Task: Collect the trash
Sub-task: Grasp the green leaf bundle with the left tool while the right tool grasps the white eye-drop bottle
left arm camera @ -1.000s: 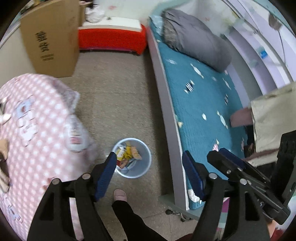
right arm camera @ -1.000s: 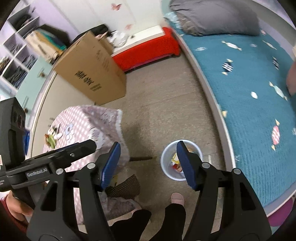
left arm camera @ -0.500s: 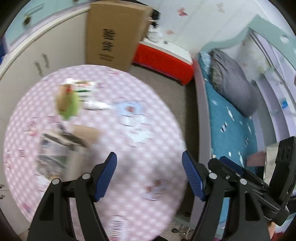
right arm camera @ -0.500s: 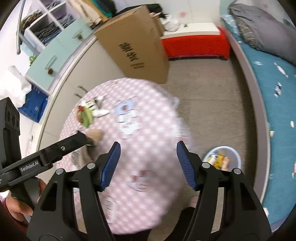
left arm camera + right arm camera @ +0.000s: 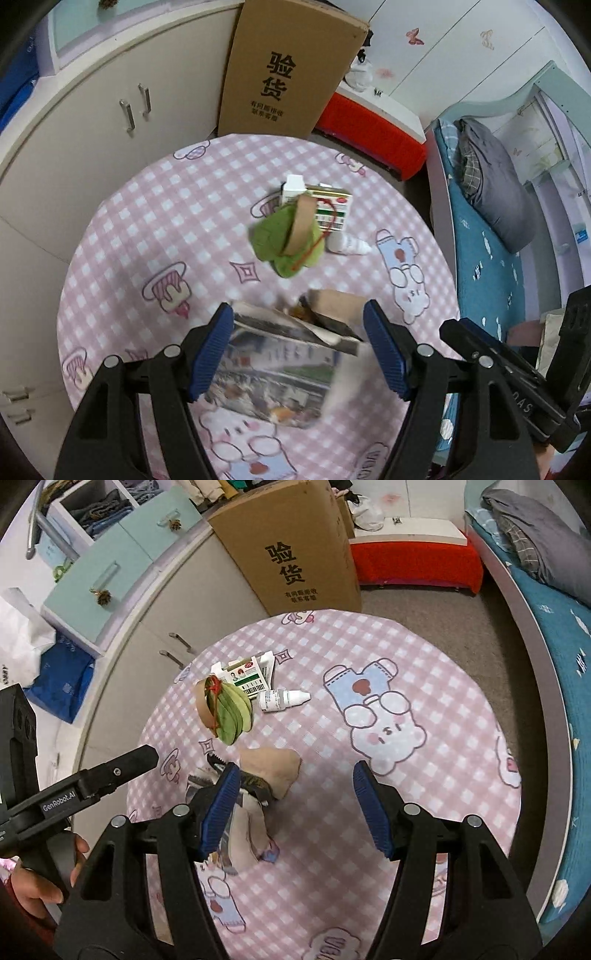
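Note:
Trash lies on a round table with a pink checked cloth. A green leaf-like wrapper with a brown band, a small medicine box and a white dropper bottle sit at the far side. A printed foil wrapper and a brown paper bag lie near. My left gripper is open above the foil wrapper. My right gripper is open above the table, right of the brown bag.
A tall cardboard box stands behind the table against white cabinets. A red bench and a bed with a teal cover are to the right.
Both grippers swung from the floor bin beside the bed up over the table and closer to the trash. Both stayed open.

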`<move>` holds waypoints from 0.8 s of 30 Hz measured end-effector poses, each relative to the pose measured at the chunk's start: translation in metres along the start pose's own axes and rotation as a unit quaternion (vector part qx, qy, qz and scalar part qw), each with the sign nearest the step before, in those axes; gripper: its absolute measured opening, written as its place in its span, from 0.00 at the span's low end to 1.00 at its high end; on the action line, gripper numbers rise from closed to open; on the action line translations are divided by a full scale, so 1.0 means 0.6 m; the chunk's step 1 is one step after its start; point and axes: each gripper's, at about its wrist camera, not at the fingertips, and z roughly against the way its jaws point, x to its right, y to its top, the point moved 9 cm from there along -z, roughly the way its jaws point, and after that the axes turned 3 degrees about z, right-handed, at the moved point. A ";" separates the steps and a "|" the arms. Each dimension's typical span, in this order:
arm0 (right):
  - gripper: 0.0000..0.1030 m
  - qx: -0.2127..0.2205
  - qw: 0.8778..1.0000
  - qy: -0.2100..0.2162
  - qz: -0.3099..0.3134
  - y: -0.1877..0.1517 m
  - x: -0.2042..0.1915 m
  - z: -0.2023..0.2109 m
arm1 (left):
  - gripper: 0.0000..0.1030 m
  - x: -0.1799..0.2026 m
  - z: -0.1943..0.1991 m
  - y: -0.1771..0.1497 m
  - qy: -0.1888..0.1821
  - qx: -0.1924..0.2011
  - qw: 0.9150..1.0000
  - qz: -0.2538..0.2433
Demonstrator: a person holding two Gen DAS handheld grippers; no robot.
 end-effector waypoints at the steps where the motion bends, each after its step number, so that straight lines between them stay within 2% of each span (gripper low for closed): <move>1: 0.61 -0.002 1.000 -0.003 -0.001 0.002 -0.002 -0.007 | 0.69 -0.004 -0.008 0.005 -0.001 -0.003 1.000 -0.002; 5: 0.61 -0.007 1.000 -0.020 -0.007 0.016 0.002 -0.032 | 0.69 -0.013 -0.039 0.024 -0.004 -0.011 1.000 -0.011; 9: 0.62 -0.010 0.999 -0.033 -0.015 0.028 0.010 -0.053 | 0.69 -0.004 -0.073 0.050 -0.014 -0.011 0.999 -0.041; 20: 0.66 -0.022 0.998 -0.055 -0.020 0.050 0.023 -0.098 | 0.69 -0.005 -0.174 0.088 0.002 -0.031 0.997 -0.070; 22: 0.66 -0.027 0.998 -0.053 -0.015 0.053 0.017 -0.110 | 0.47 -0.004 -0.184 0.084 -0.004 -0.046 0.996 -0.078; 23: 0.66 -0.029 0.998 -0.052 -0.013 0.054 0.013 -0.114 | 0.30 -0.006 -0.186 0.082 -0.004 -0.052 0.995 -0.079; 24: 0.66 -0.031 0.998 -0.050 -0.009 0.057 0.007 -0.120 | 0.22 -0.010 -0.185 0.079 -0.010 -0.059 0.995 -0.075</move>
